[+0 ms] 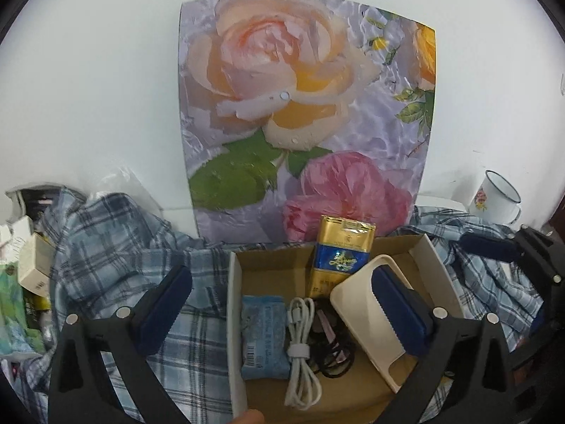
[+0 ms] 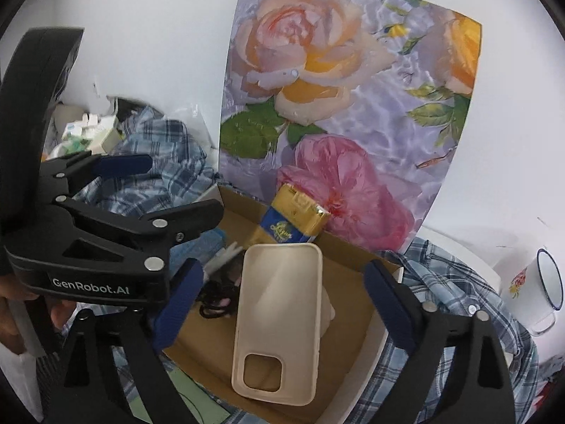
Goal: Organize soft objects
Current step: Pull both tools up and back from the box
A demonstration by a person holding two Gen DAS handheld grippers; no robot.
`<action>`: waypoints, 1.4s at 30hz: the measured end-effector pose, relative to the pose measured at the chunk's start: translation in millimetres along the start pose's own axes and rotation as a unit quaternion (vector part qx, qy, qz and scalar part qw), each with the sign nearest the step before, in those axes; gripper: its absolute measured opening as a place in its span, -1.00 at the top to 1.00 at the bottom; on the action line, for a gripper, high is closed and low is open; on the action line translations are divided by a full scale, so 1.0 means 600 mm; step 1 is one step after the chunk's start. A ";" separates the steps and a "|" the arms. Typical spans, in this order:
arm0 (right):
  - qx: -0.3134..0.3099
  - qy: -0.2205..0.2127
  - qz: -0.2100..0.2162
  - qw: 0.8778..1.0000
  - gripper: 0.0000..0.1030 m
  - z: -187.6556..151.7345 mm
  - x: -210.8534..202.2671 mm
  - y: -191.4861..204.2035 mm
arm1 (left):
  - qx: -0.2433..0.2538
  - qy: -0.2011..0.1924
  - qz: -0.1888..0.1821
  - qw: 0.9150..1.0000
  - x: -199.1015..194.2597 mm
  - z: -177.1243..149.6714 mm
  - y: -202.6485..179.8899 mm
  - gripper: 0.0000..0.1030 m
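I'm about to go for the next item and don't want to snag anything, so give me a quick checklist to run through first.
1. Left gripper open, nothing pinched: ok.
2. Right gripper open, pads off the phone case: ok.
3. Phone case inside the cardboard box: ok, though it leans on something underneath.
4. White cable bundled by its strap, not caught on a finger: ok.
5. Gold and blue pack stable: cannot tell; it stands against the back wall.
6. Plaid cloth clear of the box: not ok; it crowds both sides.
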State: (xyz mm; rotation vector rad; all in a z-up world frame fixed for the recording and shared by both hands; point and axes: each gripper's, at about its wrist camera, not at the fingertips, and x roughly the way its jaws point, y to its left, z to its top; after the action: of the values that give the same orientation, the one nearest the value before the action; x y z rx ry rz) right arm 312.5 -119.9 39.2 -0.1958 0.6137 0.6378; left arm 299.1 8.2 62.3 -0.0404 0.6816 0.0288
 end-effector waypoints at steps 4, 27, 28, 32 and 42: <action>0.001 -0.014 -0.008 1.000 -0.96 0.004 -0.013 -0.002 | 0.004 -0.014 0.003 1.000 -0.015 0.004 -0.002 -1.00; 0.004 -0.120 -0.013 0.993 -0.99 0.044 -0.150 0.008 | 0.005 -0.109 -0.003 0.994 -0.158 0.036 -0.003 -1.00; 0.003 -0.124 -0.013 0.992 -0.99 0.045 -0.157 0.010 | 0.005 -0.114 -0.003 0.993 -0.166 0.036 -0.004 -1.00; -0.003 -0.138 -0.016 0.990 -0.99 0.051 -0.184 0.018 | 0.010 -0.134 0.000 0.991 -0.199 0.039 -0.008 -1.00; -0.013 -0.168 -0.015 0.986 -0.99 0.056 -0.236 0.033 | 0.013 -0.167 -0.007 0.986 -0.255 0.039 -0.006 -1.00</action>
State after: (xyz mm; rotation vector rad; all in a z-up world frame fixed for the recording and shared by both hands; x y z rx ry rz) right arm 226.8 -162.7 150.3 -0.1176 0.2777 0.6332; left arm 195.4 3.7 177.1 -0.0135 0.3467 0.0128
